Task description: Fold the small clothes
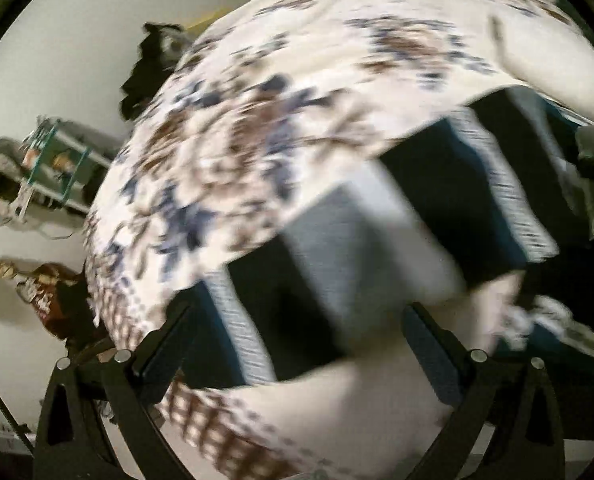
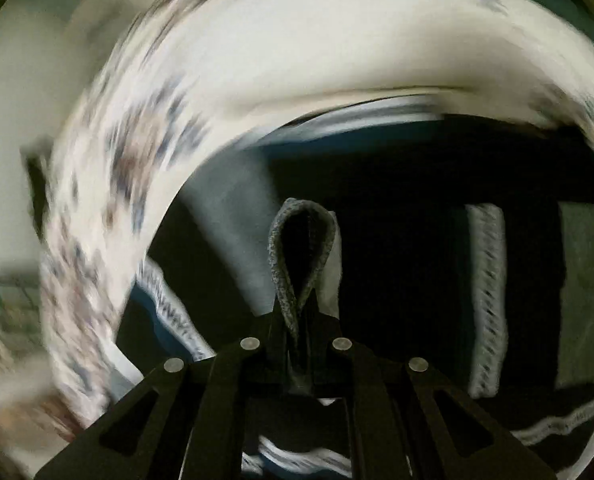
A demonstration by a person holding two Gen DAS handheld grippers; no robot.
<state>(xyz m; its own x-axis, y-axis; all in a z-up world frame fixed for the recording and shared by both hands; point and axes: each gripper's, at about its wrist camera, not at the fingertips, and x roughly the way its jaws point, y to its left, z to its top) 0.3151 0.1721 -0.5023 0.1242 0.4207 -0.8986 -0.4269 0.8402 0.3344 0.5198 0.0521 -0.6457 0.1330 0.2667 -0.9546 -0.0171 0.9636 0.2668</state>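
A small striped garment [image 1: 337, 248] in black, grey, white and teal lies across a flower-printed bed cover [image 1: 257, 112]; the left wrist view is blurred. My left gripper [image 1: 297, 332] hangs over the garment with its fingers [image 1: 165, 336] spread wide and nothing pinched between them. In the right wrist view my right gripper [image 2: 297, 316] is shut on a looped fold of grey knit fabric [image 2: 301, 248] that belongs to the garment. More of its dark body with white zigzag stripes [image 2: 485, 300] spreads to the right. The bed cover [image 2: 145, 152] curves behind.
Left of the bed is pale floor [image 1: 57, 40] with a teal-framed rack [image 1: 53, 164], a black item [image 1: 149, 72] and a brown bag [image 1: 49, 292]. The bed's edge runs down the left side of the left wrist view.
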